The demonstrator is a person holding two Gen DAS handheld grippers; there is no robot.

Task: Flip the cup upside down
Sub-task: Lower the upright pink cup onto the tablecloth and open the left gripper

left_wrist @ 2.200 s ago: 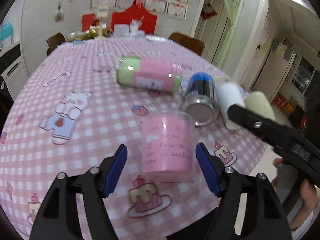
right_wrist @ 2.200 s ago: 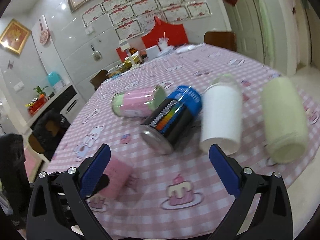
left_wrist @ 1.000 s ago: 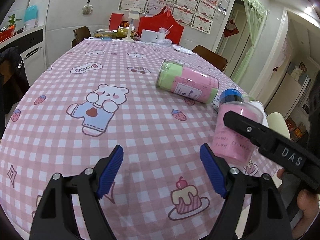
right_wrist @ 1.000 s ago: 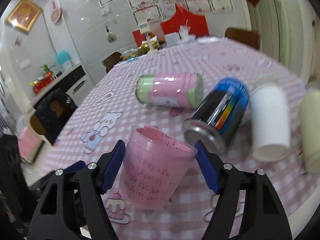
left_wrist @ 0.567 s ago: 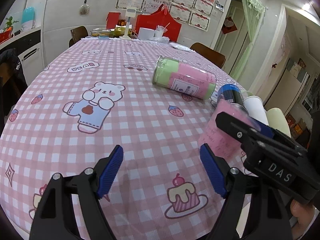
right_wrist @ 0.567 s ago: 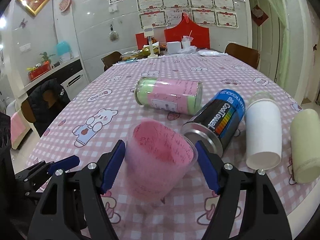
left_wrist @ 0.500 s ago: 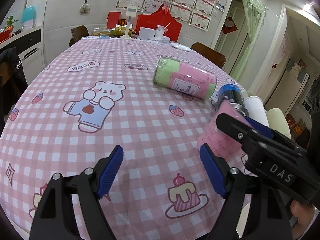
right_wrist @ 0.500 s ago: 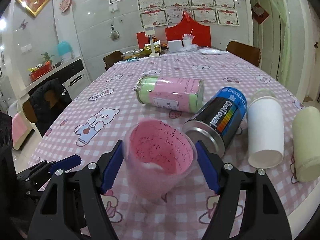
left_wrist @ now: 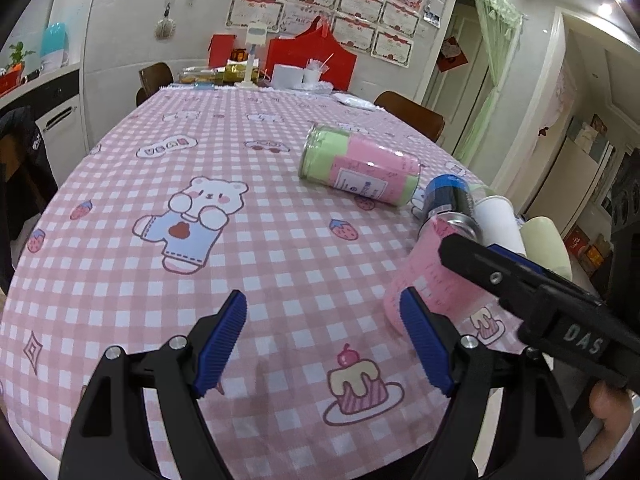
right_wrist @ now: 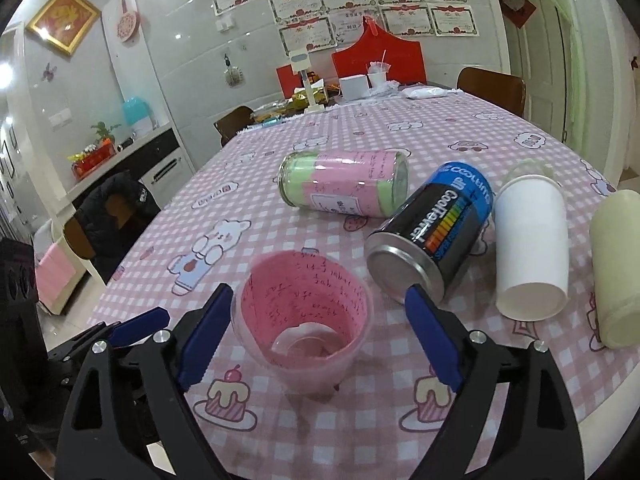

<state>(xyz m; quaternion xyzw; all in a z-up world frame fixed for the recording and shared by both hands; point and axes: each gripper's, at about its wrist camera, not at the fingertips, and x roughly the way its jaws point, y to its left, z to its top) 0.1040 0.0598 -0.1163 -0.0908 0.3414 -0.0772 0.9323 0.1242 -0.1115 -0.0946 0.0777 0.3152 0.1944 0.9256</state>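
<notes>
The clear plastic cup with a pink handwritten lining (right_wrist: pixel 302 320) stands on the table with its mouth up and tilted toward the camera. It sits between the blue pads of my right gripper (right_wrist: pixel 316 340), whose jaws are spread wider than the cup; the left pad is near the rim. In the left wrist view the cup (left_wrist: pixel 432 280) is at the right, partly hidden by the right gripper's black arm. My left gripper (left_wrist: pixel 322 344) is open and empty over the tablecloth, left of the cup.
A pink-and-green jar (right_wrist: pixel 344 188), a blue-black can (right_wrist: pixel 436 228), a white paper cup (right_wrist: pixel 532 244) and a cream bottle (right_wrist: pixel 618 268) lie on their sides behind and right of the cup. The pink checked table (left_wrist: pixel 200 300) has its edge close in front.
The cup, upside down at first, was picked up and turned by the right gripper; its mouth now faces up and it rests on the table. The left gripper has backed off to the left.
</notes>
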